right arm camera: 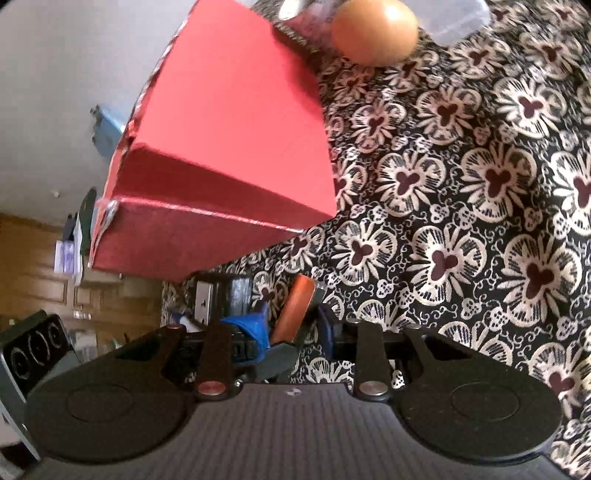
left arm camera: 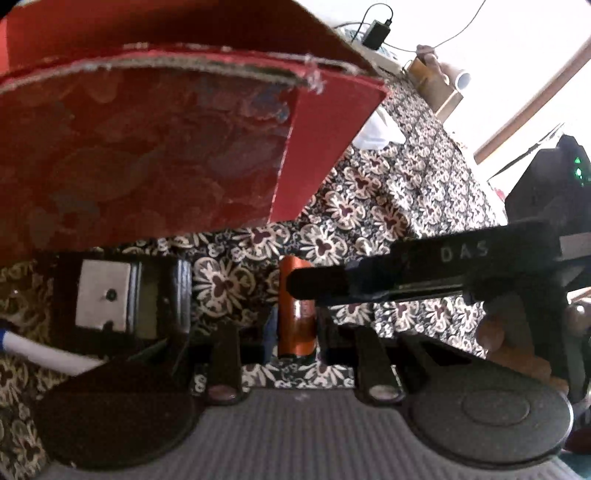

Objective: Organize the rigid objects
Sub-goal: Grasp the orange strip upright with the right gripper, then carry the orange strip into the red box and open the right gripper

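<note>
red box [left arm camera: 147, 147] interior hidden, orange cylinder [left arm camera: 295, 306] half-covered

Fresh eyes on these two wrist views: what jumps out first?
The red box fills the upper left of both views, standing on the floral cloth. Next, the orange cylinder low in the middle, pinched in the left gripper with the right gripper closed on it too. A brown egg lies beyond the box, at the top of the right view.
</note>
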A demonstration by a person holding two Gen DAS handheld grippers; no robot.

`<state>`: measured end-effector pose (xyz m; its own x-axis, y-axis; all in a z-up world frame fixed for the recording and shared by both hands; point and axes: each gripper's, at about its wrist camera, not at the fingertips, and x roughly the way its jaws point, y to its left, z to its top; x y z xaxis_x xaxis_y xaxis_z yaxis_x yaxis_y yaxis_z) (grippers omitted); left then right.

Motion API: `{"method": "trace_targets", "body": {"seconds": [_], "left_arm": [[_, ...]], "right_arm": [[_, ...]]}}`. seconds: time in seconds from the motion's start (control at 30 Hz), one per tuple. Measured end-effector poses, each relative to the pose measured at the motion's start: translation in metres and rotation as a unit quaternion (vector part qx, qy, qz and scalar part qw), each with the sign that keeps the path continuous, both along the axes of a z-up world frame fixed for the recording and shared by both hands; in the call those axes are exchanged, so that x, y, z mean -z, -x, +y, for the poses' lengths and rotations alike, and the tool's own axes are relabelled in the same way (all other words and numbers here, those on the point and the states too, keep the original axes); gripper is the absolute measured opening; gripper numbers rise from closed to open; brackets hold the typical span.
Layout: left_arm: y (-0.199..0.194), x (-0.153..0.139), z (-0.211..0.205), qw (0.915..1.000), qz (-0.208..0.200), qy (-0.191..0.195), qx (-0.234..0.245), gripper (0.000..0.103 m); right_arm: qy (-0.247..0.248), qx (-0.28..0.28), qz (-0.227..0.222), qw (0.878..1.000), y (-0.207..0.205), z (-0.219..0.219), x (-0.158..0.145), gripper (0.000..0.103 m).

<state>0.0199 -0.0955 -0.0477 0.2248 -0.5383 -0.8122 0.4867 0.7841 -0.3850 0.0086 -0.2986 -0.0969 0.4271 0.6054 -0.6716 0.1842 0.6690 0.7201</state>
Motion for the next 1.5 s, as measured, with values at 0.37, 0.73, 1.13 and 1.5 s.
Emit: {"method": "trace_targets", "body": {"seconds": [0.37, 0.73, 1.13, 1.5], "left_arm": [[0.026, -0.091, -0.015, 0.9938, -0.100, 0.041, 0.025, 0.017], [-0.049, -0.171, 0.029, 0.9773, -0.205, 0.050, 0.009, 0.017], [-0.143, -0.080, 0.092, 0.9965, -0.070, -0.040, -0.020, 0.017], [-0.156, -0.051, 0.108, 0.9977, -0.025, -0.060, -0.021, 0.020]], "right_arm": [[-0.005, -0.046, -0.118, 0.992, 0.019, -0.016, -0.090, 0.004], [0.054, -0.070, -0.237, 0.967, -0.070, 0.027, -0.178, 0.000], [0.124, -0.150, -0.090, 0.977, -0.177, 0.134, -0.095, 0.000], [0.146, -0.165, -0.017, 0.975, -0.193, 0.160, -0.065, 0.000]]}}
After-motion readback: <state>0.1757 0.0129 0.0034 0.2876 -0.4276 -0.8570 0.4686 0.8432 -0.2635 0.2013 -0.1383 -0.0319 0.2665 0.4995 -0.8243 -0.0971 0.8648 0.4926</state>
